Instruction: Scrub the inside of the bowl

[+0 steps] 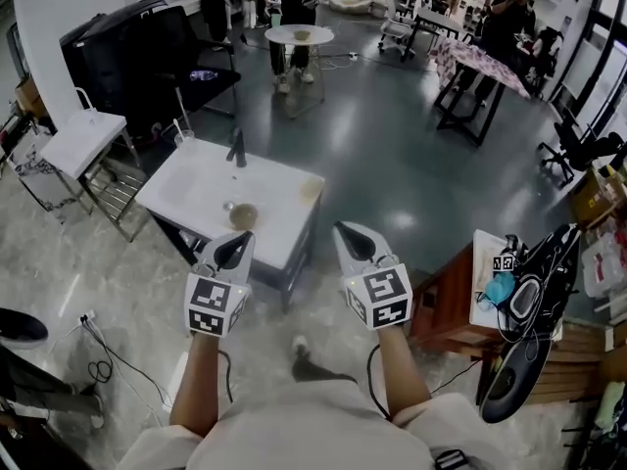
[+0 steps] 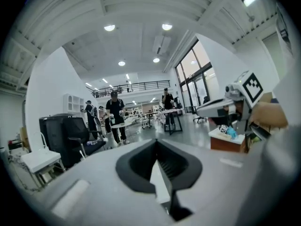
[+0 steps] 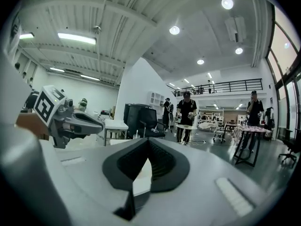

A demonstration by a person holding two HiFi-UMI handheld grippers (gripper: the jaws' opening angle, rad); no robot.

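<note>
Left gripper (image 1: 240, 241) and right gripper (image 1: 345, 233) hang near sink (image 1: 196, 189) with bowl (image 1: 243, 215).

I've got left forearm (image 1: 201, 380) and right forearm (image 1: 404, 365) stretched ahead, side by side. Both left gripper (image 1: 233, 250) and right gripper (image 1: 355, 238) point forward, near level — fingers (image 2: 137, 166) pressed together, nothing between.

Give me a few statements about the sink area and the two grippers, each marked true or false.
1. The left hand-held gripper and the right hand-held gripper are both shut and empty. True.
2. The bowl rests in the white sink. True.
3. The left hand-held gripper holds the bowl. False: the bowl lies in the sink, ungripped.
4. The faucet stands at the sink's near edge. False: it stands at the far edge.
</note>
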